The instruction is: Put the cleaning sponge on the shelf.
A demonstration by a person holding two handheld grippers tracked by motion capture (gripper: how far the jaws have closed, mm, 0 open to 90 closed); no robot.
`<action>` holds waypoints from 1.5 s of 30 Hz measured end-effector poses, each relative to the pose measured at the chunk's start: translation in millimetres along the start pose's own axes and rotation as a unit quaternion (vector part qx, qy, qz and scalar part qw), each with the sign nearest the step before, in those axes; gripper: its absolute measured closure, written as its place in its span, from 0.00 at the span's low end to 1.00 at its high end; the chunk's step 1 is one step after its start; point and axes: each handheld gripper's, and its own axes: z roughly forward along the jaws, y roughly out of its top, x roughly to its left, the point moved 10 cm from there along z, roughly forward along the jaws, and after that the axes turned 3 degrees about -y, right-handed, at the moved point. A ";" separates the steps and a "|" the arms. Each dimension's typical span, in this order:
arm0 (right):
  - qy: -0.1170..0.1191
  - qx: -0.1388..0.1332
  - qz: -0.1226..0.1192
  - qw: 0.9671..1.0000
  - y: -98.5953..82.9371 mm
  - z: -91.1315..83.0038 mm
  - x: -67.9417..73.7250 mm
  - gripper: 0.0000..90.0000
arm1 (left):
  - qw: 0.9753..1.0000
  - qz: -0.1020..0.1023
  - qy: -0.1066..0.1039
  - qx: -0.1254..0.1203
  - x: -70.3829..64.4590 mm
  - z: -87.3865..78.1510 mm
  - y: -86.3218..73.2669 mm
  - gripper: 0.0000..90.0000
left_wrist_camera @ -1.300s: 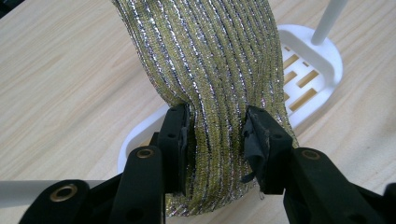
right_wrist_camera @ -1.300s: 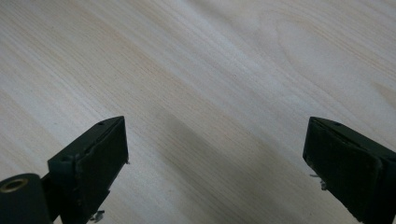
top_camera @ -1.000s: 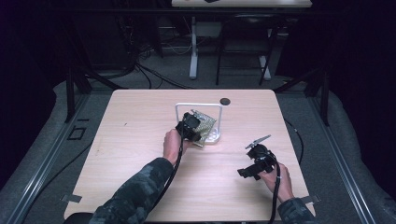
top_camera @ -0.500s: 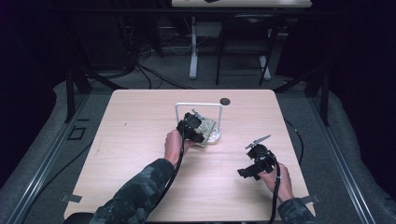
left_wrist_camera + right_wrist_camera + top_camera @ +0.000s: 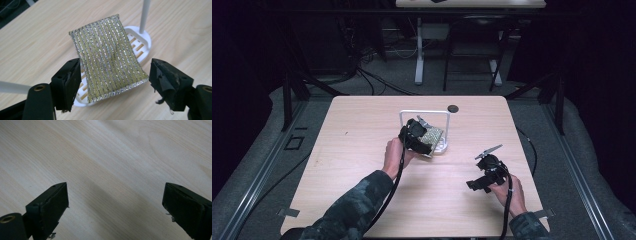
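Scouring pad (image 5: pixel 108 56) on white rack (image 5: pixel 143 38), between spread left gripper (image 5: pixel 113 77) jaws, right gripper (image 5: pixel 115 206) spread over table (image 5: pixel 112 150)

— What's the person wearing?
— Dark camouflage sleeves (image 5: pixel 354 202) on both forearms.
— And the tools?
— The left gripper (image 5: pixel 113 80) and right gripper (image 5: pixel 117 207) are black, with blocky jaws, brass-coloured screw holes and trailing black cables (image 5: pixel 394 175).

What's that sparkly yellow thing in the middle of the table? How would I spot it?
Start at the wooden table and find the white rack with a tall wire hoop near its centre. On the rack's slotted white tray lies a rectangular scrubbing sponge, yellow-green with glittery silver stripes, right before the open left tool. Nothing else there glitters.
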 end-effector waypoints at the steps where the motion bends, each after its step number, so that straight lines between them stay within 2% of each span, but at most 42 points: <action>1: -0.002 0.001 -0.004 1.000 -0.4 0.0 -1.1 0.07 | 1.000 0.005 -0.002 0.001 -0.2 -4.6 0.0 0.27; 7: 0.000 0.001 0.001 1.000 -0.1 0.2 0.3 0.07 | 1.000 0.016 -0.010 -0.001 -2.6 -27.3 -5.1 0.21; 14: -0.001 -0.001 0.002 1.000 -0.1 -0.1 -0.7 0.07 | 1.000 0.023 -0.006 0.000 1.1 -47.6 -18.2 0.17; 18: -0.001 -0.001 0.002 1.000 -0.3 -0.2 -0.7 0.07 | 1.000 0.027 0.000 0.007 5.8 -57.8 -31.6 0.16; 29: -0.003 0.002 -0.002 1.000 -0.9 -0.4 -1.3 0.07 | 1.000 0.009 0.020 0.016 21.0 -82.7 -75.6 0.11; 32: -0.002 0.001 0.001 1.000 -0.9 -0.3 -0.8 0.07 | 0.999 0.011 0.025 0.026 23.3 -87.5 -90.6 0.10; 38: -0.002 0.004 0.000 1.000 -1.0 0.0 0.1 0.07 | 0.999 -0.012 0.029 0.037 30.0 -93.5 -120.1 0.05; 45: -0.002 0.003 0.001 1.000 -1.0 1.0 0.5 0.07 | 0.997 -0.050 0.022 0.049 29.4 -94.4 -158.4 0.02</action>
